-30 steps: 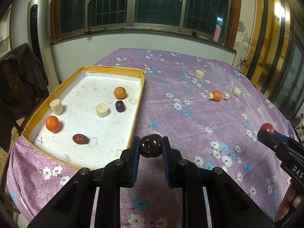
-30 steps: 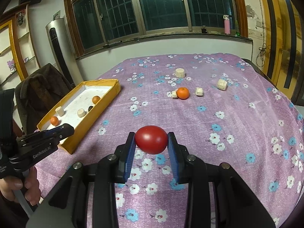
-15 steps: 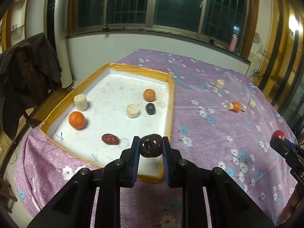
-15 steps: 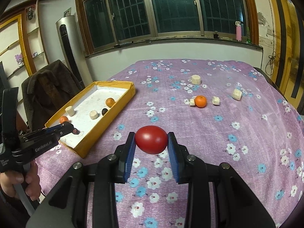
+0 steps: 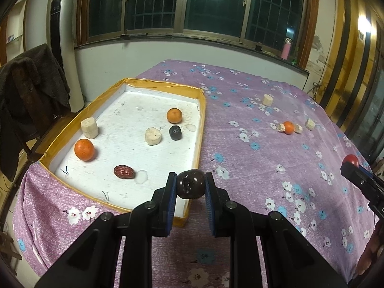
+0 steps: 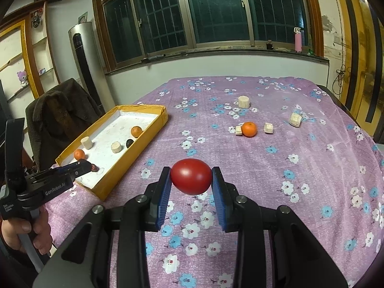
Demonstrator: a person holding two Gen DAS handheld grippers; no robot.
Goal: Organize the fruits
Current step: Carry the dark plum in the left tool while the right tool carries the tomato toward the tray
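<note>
Right gripper (image 6: 191,177) w/ tomato (image 6: 191,176), long axis crosswise

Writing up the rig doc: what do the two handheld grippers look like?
Both are matte black plastic. The left gripper and right gripper each have two angled fingers with blue ribbed pads and round silver screws. The left body bears white "GenRobot.AI" lettering. No cables or sleeves visible.

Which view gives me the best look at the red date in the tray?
The left wrist view: the red date lies in plain sight on the tray's white floor. In the right wrist view the left gripper's tip hides nearly all of it.
</note>
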